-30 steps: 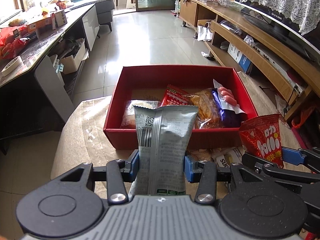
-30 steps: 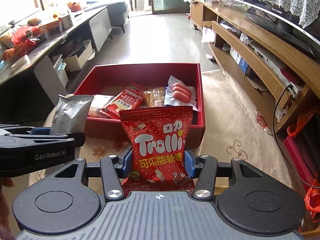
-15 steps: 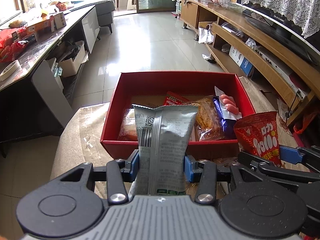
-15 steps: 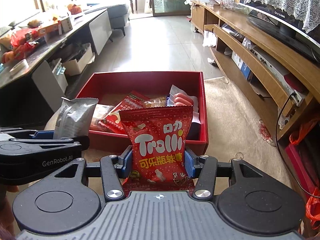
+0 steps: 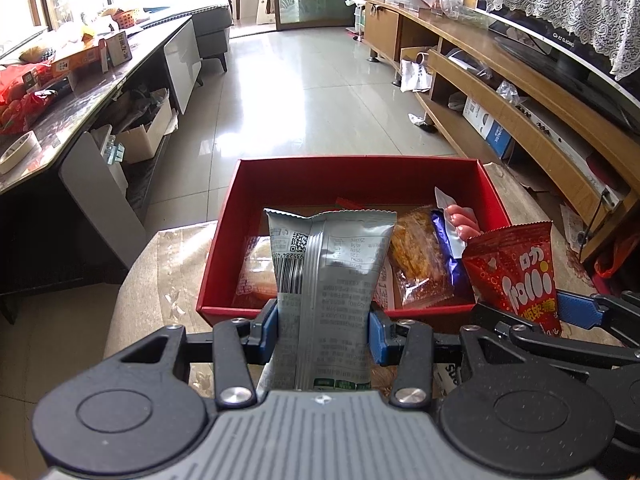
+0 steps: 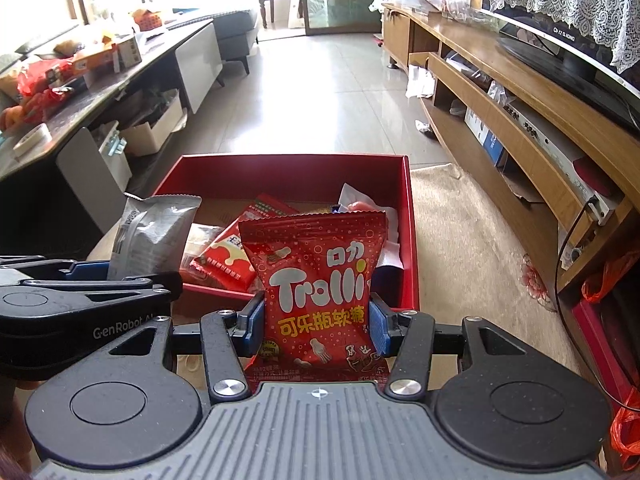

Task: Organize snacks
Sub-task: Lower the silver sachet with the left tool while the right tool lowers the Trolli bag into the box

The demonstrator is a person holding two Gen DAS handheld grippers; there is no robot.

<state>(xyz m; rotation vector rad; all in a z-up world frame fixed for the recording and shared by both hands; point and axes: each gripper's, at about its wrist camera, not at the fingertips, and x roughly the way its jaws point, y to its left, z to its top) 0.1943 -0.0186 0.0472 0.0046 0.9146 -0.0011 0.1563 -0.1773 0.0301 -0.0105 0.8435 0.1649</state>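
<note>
My left gripper (image 5: 323,330) is shut on a grey snack packet (image 5: 326,280), held upright with its back label facing the camera. My right gripper (image 6: 316,328) is shut on a red Trolli gummy bag (image 6: 316,276), also upright. Both packets hang at the near wall of an open red box (image 5: 356,168), which stands on a beige cloth-covered surface (image 5: 168,264). Inside the box lie several snacks: an orange pastry pack (image 5: 420,256), a sausage pack (image 5: 460,220) and a red wrapper (image 6: 228,256). The right gripper with its red bag (image 5: 516,272) shows at the right of the left wrist view, the left gripper (image 6: 80,296) at the left of the right wrist view.
A dark table (image 5: 60,92) with clutter runs along the left, with a grey panel (image 5: 100,196) leaning by it. A long wooden TV cabinet (image 5: 520,92) lines the right. Tiled floor (image 5: 300,92) lies beyond the box. A printed packet (image 5: 448,374) lies under the grippers.
Both grippers have come closer to the red box with their packets still clamped; the box's near wall now sits lower in both views and more of its contents is covered.
</note>
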